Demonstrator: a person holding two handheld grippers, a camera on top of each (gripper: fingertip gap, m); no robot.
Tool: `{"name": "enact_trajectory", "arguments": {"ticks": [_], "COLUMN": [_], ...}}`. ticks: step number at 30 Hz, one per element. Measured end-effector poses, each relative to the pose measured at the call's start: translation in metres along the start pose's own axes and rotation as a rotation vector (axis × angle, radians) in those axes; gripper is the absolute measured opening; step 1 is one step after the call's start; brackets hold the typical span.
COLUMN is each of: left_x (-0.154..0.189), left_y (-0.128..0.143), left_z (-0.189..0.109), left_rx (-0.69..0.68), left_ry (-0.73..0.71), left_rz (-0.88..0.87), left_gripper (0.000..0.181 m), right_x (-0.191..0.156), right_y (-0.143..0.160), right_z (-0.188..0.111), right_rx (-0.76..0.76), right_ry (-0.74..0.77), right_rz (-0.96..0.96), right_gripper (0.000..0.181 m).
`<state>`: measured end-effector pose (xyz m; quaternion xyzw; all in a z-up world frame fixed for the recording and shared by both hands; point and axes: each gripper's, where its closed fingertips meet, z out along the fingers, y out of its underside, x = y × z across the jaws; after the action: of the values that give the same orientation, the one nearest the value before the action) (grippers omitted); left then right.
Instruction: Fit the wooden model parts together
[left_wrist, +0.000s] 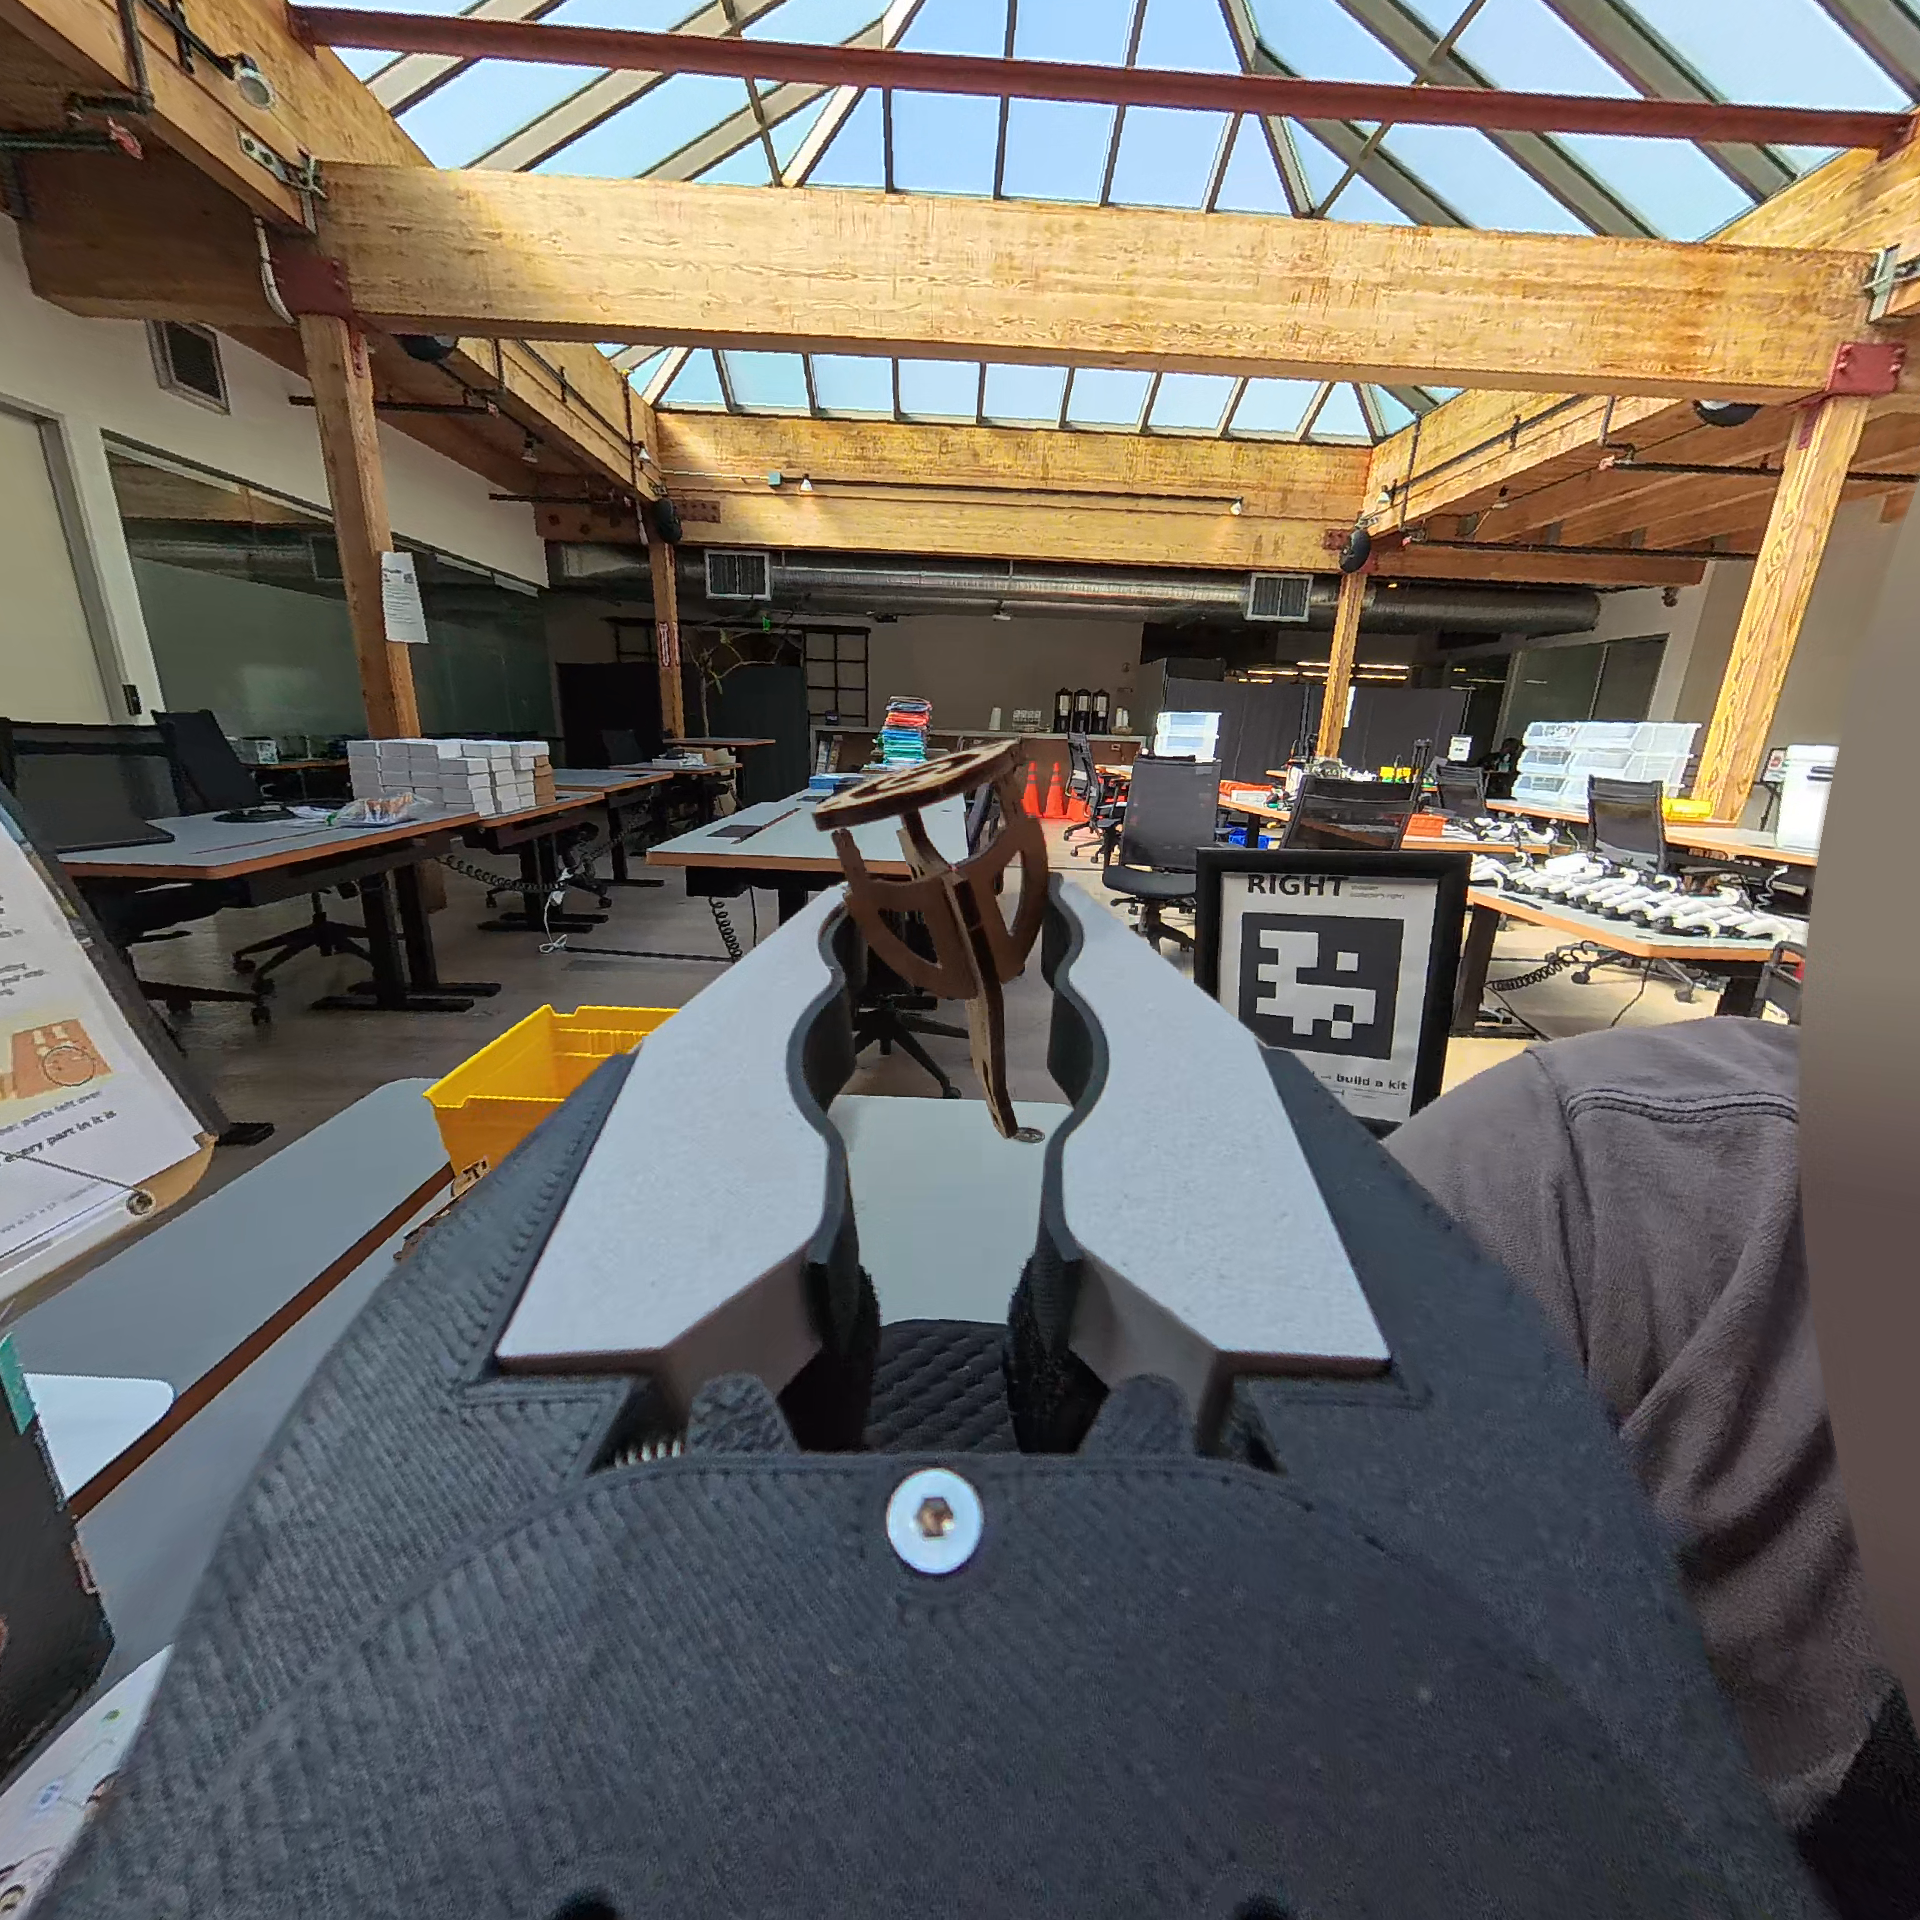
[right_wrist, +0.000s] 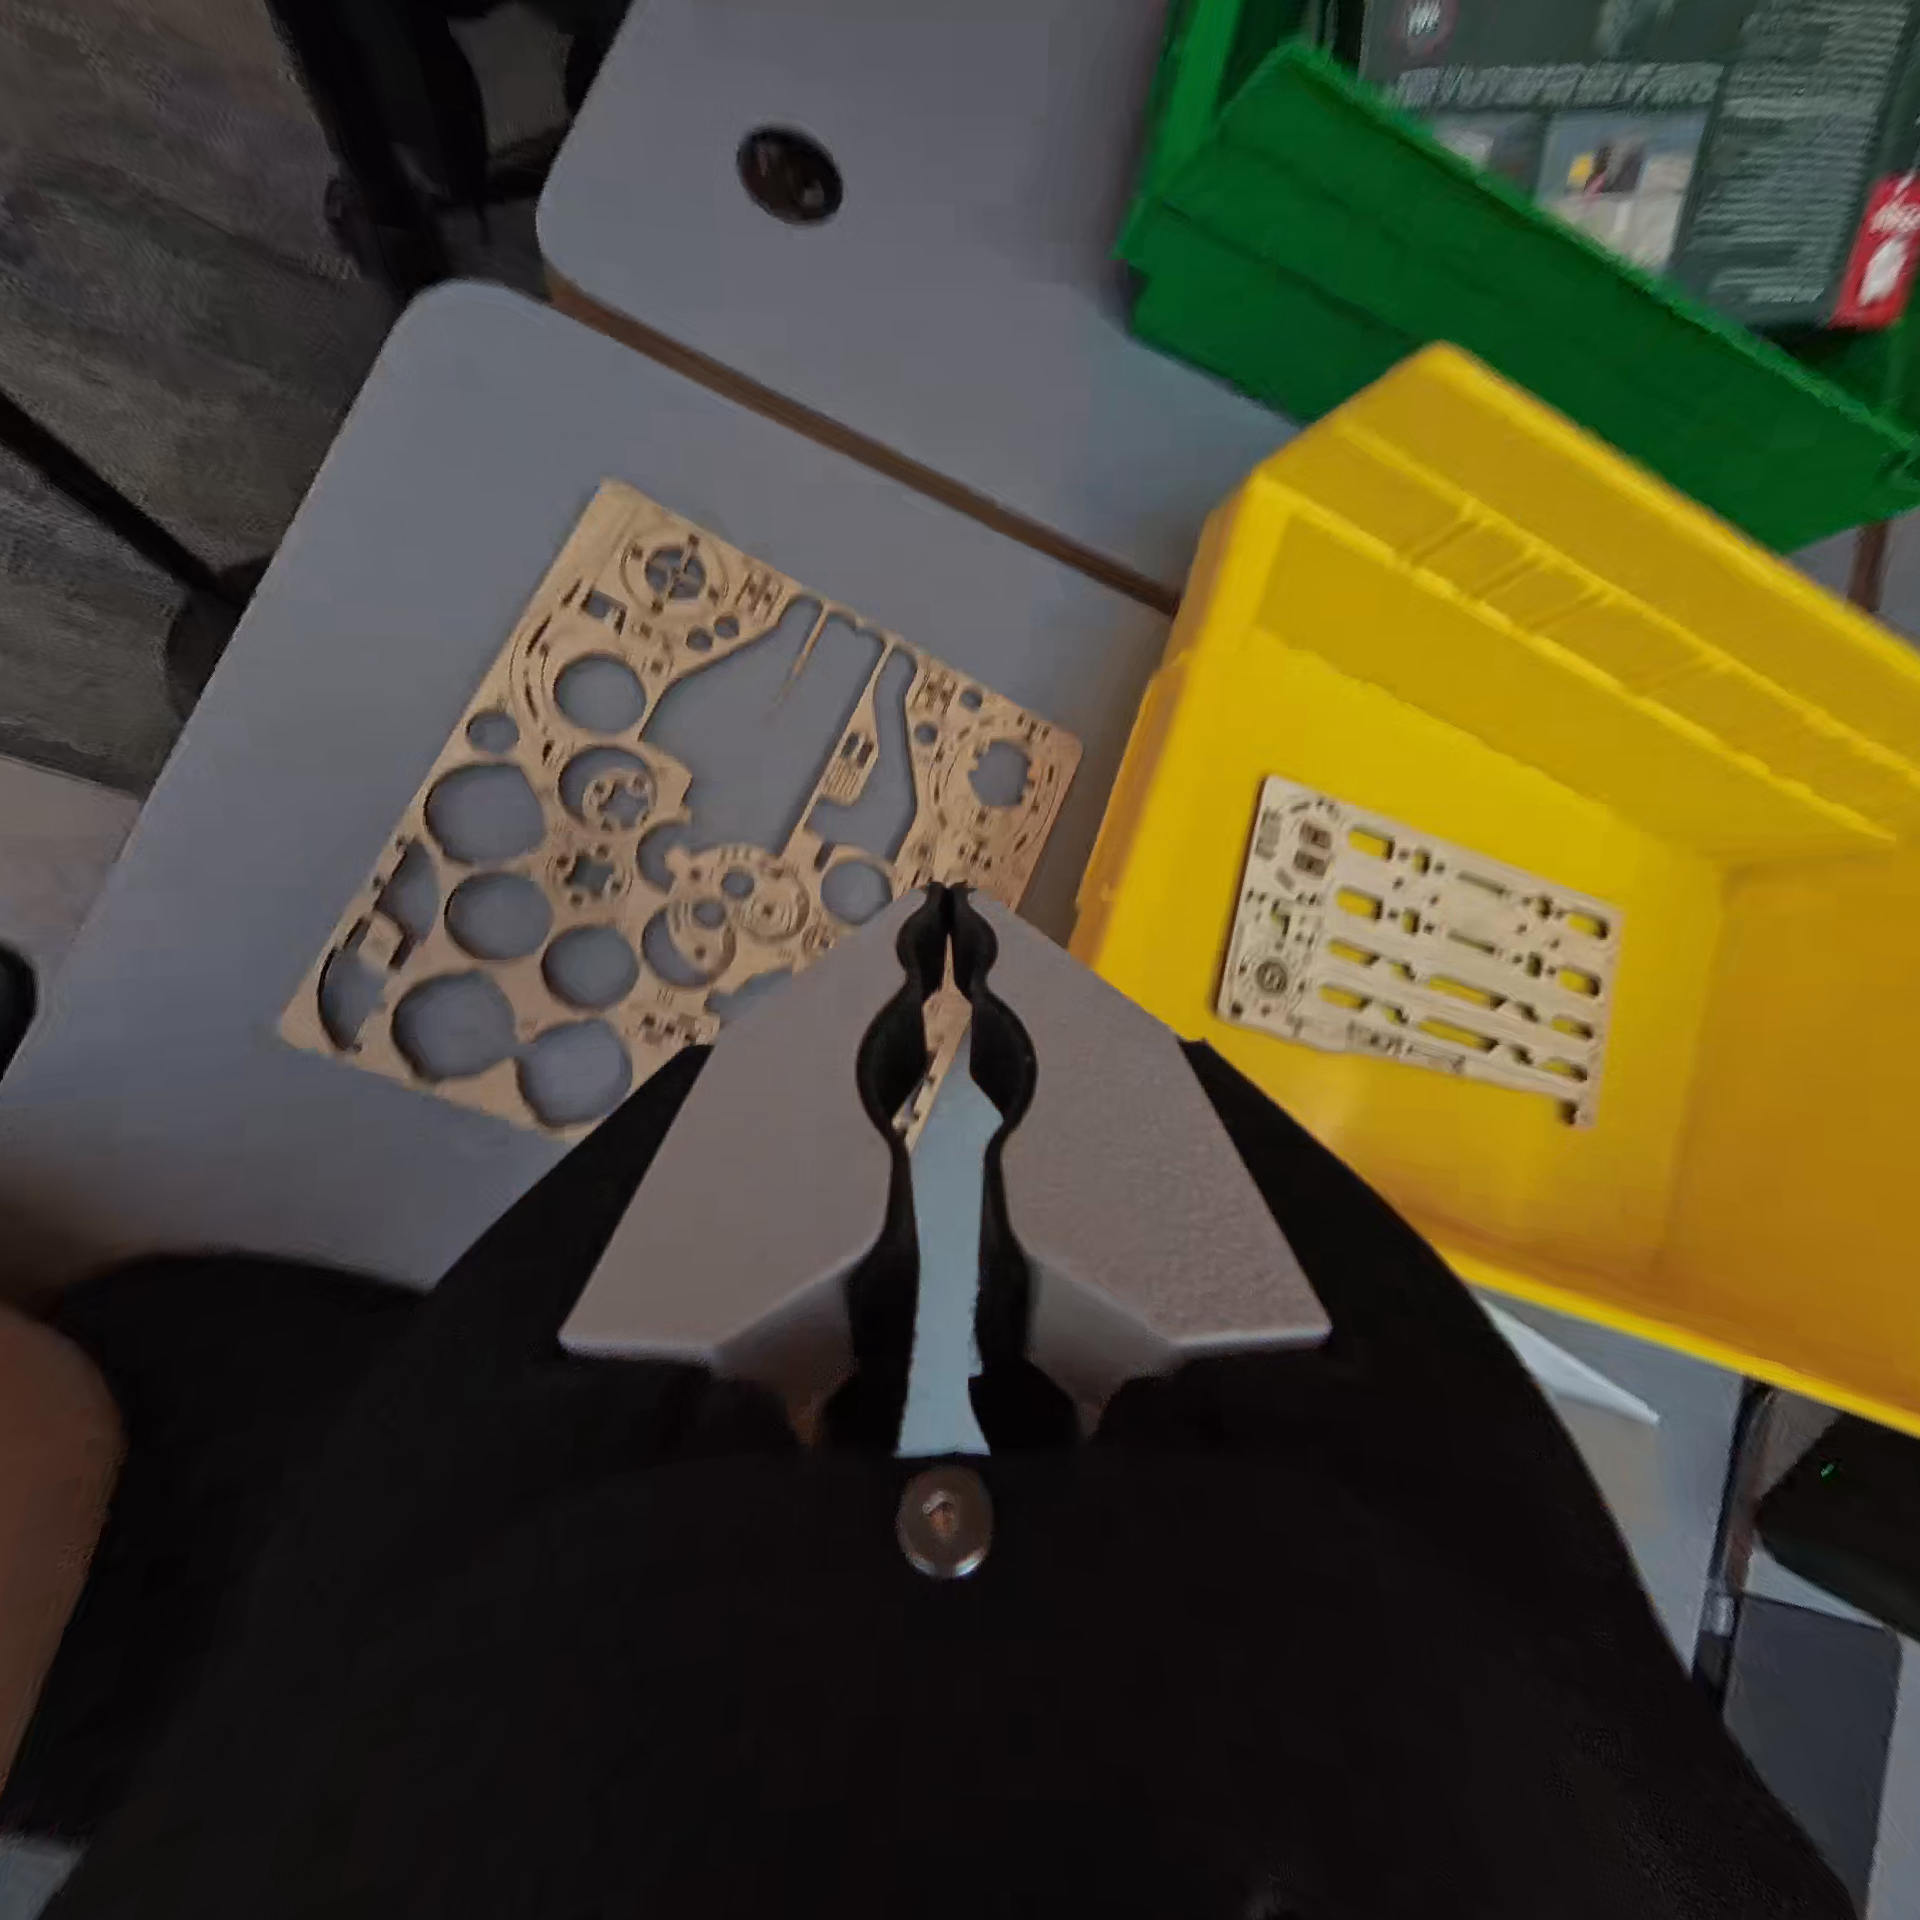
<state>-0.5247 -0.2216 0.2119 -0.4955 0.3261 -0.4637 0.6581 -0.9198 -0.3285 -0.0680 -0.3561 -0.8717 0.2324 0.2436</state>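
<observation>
Yellow bin (right_wrist: 1351, 1195) holds a spent sheet (right_wrist: 1423, 951); the bigger plywood sheet (right_wrist: 644, 821) lies on the grey table (right_wrist: 187, 1091). Left gripper (left_wrist: 945, 914), jaws part-open, clamps the dark wooden model (left_wrist: 940, 873) aloft. Right gripper (right_wrist: 951, 902) hangs over the sheet, tips pinched together on nothing. Squeeze harder and those thin ribs could snap!

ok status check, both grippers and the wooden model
Left gripper shut on dark wooden model, held up. Right gripper shut, empty, over punched-out parts sheet. Nothing in the way.
</observation>
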Motion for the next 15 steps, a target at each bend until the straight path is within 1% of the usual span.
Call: {"name": "enact_trajectory", "arguments": {"ticks": [1,2,3,5,7,9,12,14,15], "left_x": [0.000,-0.002,-0.005,-0.017,-0.030,-0.040,-0.051,-0.055,-0.057], "left_y": [0.000,0.000,-0.001,-0.006,-0.011,-0.016,-0.027,-0.030,-0.029], "left_z": [0.000,-0.001,-0.004,-0.014,-0.028,-0.042,-0.061,-0.069,-0.071], "left_rx": [-0.007,-0.013,-0.016,-0.013,-0.024,-0.028,0.000,0.000,-0.009], "left_ry": [-0.005,-0.015,-0.032,-0.089,-0.145,-0.189,-0.246,-0.267,-0.277], "left_rz": [0.009,0.021,0.035,0.056,0.056,0.057,0.065,0.079,0.090], "left_gripper": [0.032,0.032,0.031,0.032,0.031,0.031,0.032,0.032,0.031], "right_x": [-0.009,-0.017,-0.018,-0.007,0.003,0.011,0.019,0.025,0.032], "right_y": [0.022,0.039,0.052,0.081,0.114,0.157,0.229,0.262,0.271], "right_z": [-0.008,-0.019,-0.031,-0.060,-0.094,-0.126,-0.181,-0.232,-0.261], "right_rx": [-0.056,-0.058,-0.024,0.069,0.170,0.191,0.088,0.041,0.056], "right_ry": [-0.084,-0.165,-0.203,-0.202,-0.176,-0.073,0.132,0.253,0.326], "right_rz": [0.044,0.129,0.225,0.400,0.525,0.568,0.554,0.521,0.508], "right_gripper": [0.000,0.000,0.000,0.000,0.000,0.000,0.000,0.000,0.002]}}
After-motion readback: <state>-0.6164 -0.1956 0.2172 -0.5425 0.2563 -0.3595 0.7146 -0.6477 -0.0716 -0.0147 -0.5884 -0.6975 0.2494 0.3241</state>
